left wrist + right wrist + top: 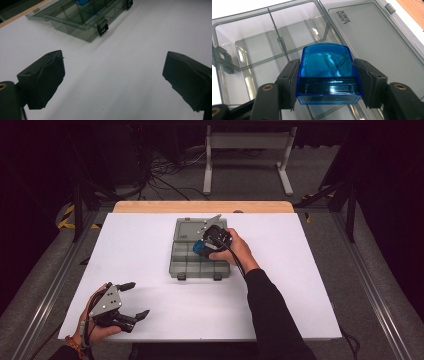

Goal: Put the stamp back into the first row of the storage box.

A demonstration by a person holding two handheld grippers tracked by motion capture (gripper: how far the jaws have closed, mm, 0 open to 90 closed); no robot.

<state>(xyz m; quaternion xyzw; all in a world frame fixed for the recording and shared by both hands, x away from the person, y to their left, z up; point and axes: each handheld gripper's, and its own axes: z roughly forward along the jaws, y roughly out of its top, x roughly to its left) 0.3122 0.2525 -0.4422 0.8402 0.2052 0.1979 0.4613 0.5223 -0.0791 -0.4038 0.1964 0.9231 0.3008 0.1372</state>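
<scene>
The smoky-grey transparent compartment box [196, 257], with its lid [192, 229] laid open toward the frame's top, obstructs the centre of the white table [150, 250]. Its thin dividers [277, 37] restrict entry. Left, right and lower frame areas remain passable.

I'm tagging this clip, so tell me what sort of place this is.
Probably a lab or recording workspace, not a home: a bare white table on a dark carpeted floor, loose cables behind it, and a metal stand. A person works hand-held tongs over a compartment box.
</scene>
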